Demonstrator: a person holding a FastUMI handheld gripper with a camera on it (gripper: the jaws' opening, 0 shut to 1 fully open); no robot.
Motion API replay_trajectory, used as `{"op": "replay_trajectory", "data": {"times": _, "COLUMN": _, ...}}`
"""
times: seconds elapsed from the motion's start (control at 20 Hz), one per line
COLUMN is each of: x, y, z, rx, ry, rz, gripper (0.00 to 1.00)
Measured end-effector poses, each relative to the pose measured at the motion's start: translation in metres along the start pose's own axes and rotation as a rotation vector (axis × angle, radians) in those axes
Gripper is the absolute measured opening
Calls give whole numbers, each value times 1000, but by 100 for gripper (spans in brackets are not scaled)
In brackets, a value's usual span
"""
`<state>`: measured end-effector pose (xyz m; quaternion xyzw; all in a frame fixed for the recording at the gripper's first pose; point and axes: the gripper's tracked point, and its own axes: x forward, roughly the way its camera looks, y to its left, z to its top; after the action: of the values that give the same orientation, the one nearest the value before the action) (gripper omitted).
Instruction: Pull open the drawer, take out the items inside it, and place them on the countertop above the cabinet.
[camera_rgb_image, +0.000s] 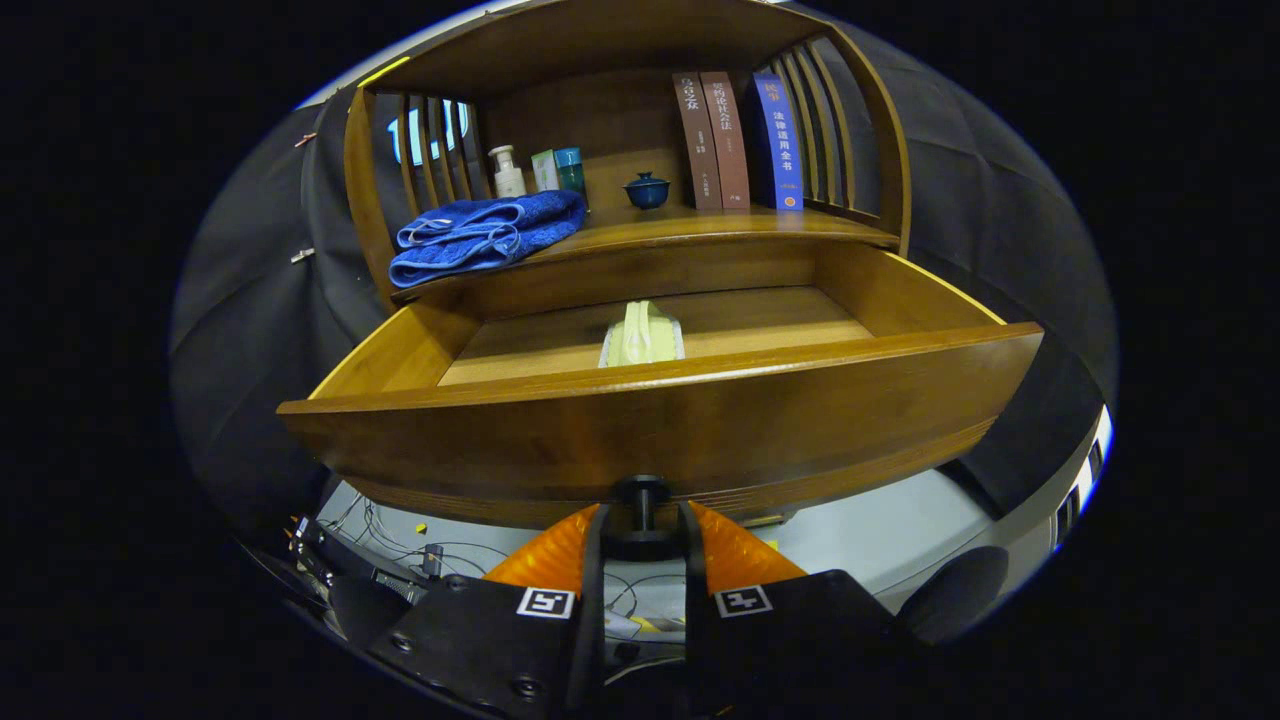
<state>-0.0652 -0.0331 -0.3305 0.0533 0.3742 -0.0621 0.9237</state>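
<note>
Both claw fingers clamp the open drawer's knob.

You can see Chinese titles running down the spines of three books standing on the tabletop above the drawer: the blue book carries white characters, legible in part as 法律适用全书. The two brown books beside it carry pale characters too faint for you to read with certainty. The square coded markers on the gripper carry no readable text.
</note>
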Motion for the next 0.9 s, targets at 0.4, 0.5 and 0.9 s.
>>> {"op": "replay_trajectory", "data": {"times": 0.4, "x": -5, "y": 2, "z": -19, "rx": -4, "ry": 48, "rz": 2, "gripper": 36}}
{"op": "replay_trajectory", "data": {"times": 0.5, "x": -6, "y": 1, "z": -19, "rx": -24, "ry": 53, "rz": -5, "gripper": 38}}
{"op": "replay_trajectory", "data": {"times": 0.9, "x": -41, "y": -2, "z": 5, "rx": -16, "ry": 11, "rz": -39, "gripper": 100}}
